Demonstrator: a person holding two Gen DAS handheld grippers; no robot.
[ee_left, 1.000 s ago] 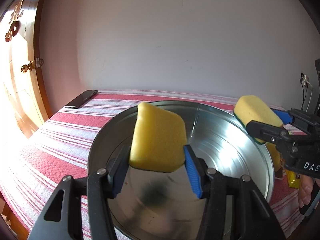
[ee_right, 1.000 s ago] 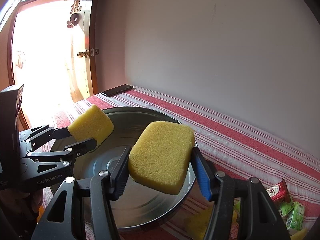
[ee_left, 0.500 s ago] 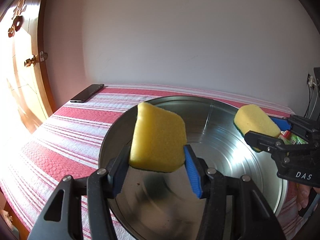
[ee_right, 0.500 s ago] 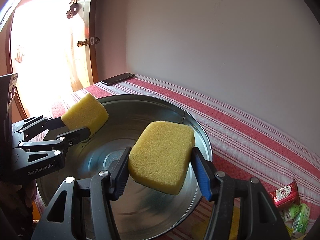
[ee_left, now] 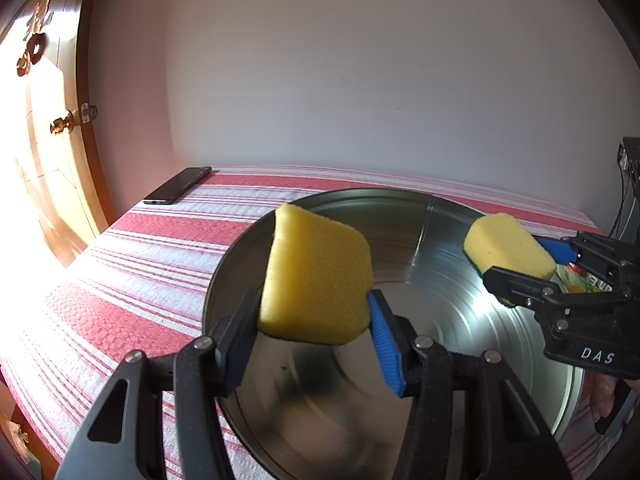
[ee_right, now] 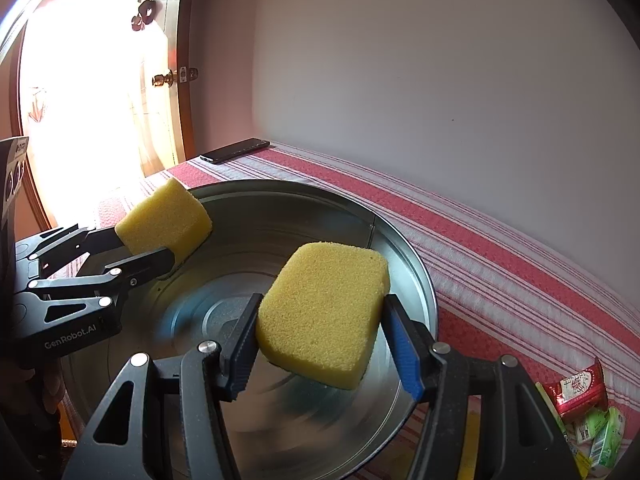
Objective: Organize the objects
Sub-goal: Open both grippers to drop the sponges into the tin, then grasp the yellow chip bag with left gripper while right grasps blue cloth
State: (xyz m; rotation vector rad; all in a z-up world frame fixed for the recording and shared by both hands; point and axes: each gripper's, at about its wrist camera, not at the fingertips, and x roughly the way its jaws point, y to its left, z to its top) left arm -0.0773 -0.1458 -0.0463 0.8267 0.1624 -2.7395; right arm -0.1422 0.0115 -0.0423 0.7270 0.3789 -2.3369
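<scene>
My left gripper [ee_left: 312, 320] is shut on a yellow sponge [ee_left: 316, 276] and holds it above the left part of a round metal basin [ee_left: 400, 208]. My right gripper [ee_right: 320, 324] is shut on a second yellow sponge [ee_right: 324, 312] and holds it above the basin [ee_right: 424, 280]. From the left wrist view the right gripper [ee_left: 516, 264] with its sponge [ee_left: 506, 246] is over the basin's right side. From the right wrist view the left gripper [ee_right: 160, 244] with its sponge [ee_right: 164, 218] is over the basin's left rim.
The basin stands on a red and white striped cloth [ee_left: 132, 264]. A black phone [ee_left: 178, 190] lies at the far left corner, also seen in the right wrist view [ee_right: 236, 151]. Snack packets [ee_right: 588, 412] lie at the right. A wooden door [ee_left: 48, 128] stands left.
Both grippers have moved further in over the basin with their sponges, which now hang over its inside rather than its rim. Both grips are unchanged.
</scene>
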